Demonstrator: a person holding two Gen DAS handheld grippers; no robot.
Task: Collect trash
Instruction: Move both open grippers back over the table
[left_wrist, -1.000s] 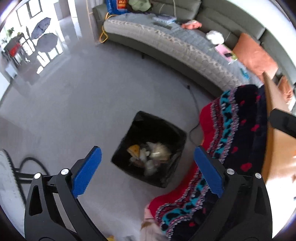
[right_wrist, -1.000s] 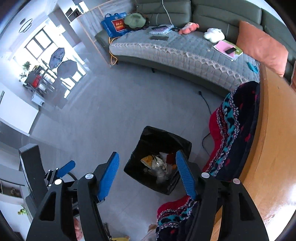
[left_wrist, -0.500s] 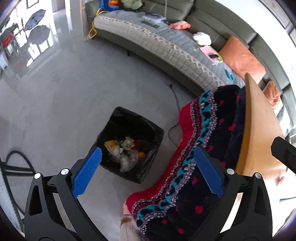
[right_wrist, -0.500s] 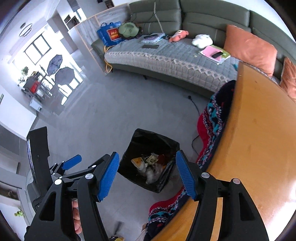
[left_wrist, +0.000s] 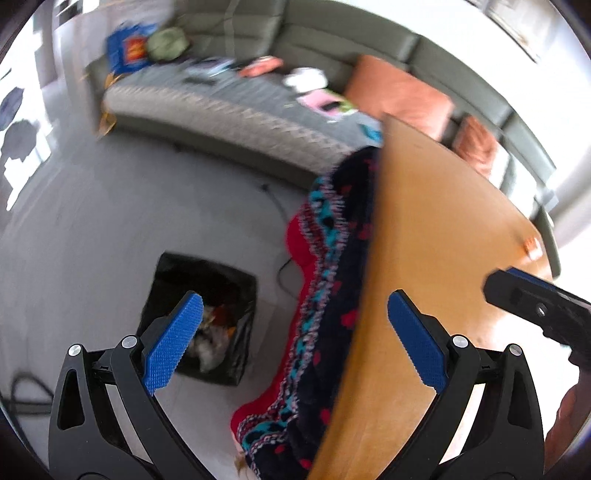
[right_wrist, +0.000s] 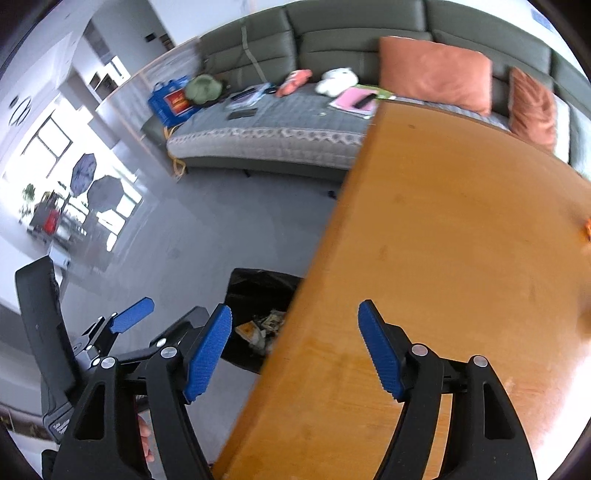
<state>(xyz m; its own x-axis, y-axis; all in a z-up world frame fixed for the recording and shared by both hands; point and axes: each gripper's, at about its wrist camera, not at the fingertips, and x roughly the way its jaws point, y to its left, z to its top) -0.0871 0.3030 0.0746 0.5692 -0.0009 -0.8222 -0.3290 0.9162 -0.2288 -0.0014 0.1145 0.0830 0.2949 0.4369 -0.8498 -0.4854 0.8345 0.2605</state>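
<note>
A black-lined trash bin (left_wrist: 173, 273) stands on the grey floor with crumpled wrappers (left_wrist: 214, 332) inside. In the right wrist view the bin (right_wrist: 258, 288) is partly hidden behind the table edge. My left gripper (left_wrist: 293, 300) is open and empty, hovering over the bin and the table's edge. My right gripper (right_wrist: 294, 308) holds nothing and its jaws are opening above the wooden table (right_wrist: 461, 240). A small orange scrap (left_wrist: 532, 247) lies far out on the table (left_wrist: 443, 240); it also shows at the right edge as the scrap (right_wrist: 587, 225).
A red, black and teal blanket (left_wrist: 332, 277) hangs off the table's near side beside the bin. A grey sofa (right_wrist: 277, 129) with orange cushions (right_wrist: 436, 77) and loose items runs along the back. A cable (left_wrist: 280, 269) lies on the floor.
Both views have swung right, from over the bin to the table's edge; the table now fills far more of each picture. The right jaws stand wider than before.
</note>
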